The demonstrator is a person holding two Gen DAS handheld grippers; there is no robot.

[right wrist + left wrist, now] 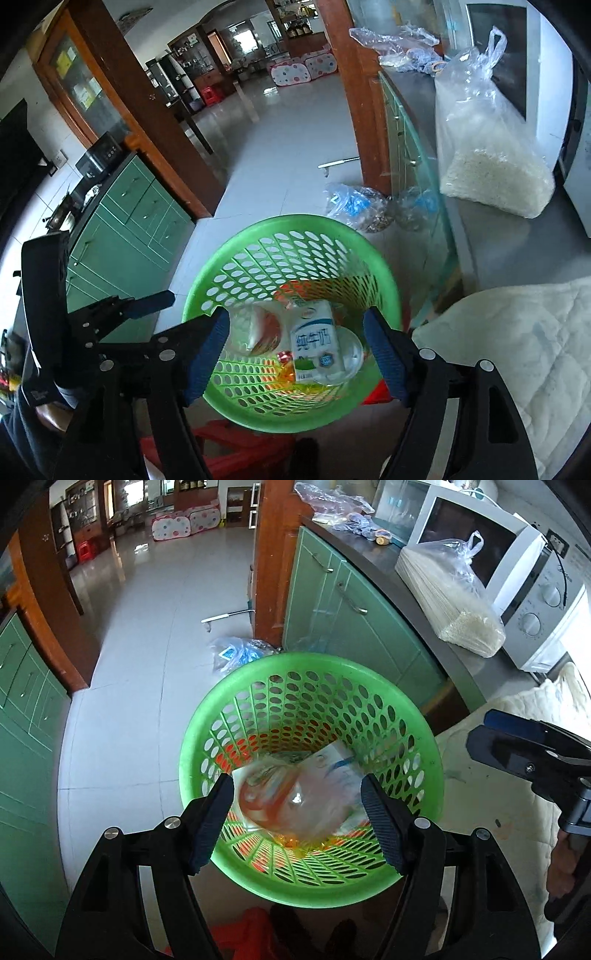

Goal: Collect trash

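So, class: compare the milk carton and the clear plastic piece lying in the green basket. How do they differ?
The milk carton is boxy, opaque and printed white, blue and green; the clear plastic piece is rounded, see-through and marked with red. The carton lies to the right, the plastic to the left. Both rest at the bottom of the green basket, held by neither gripper.

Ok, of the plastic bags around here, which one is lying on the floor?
The crumpled bluish bag on the floor tiles just beyond the green basket, by the cabinet. The other two sit on the counter: the noodle bag and a clear bag further back.
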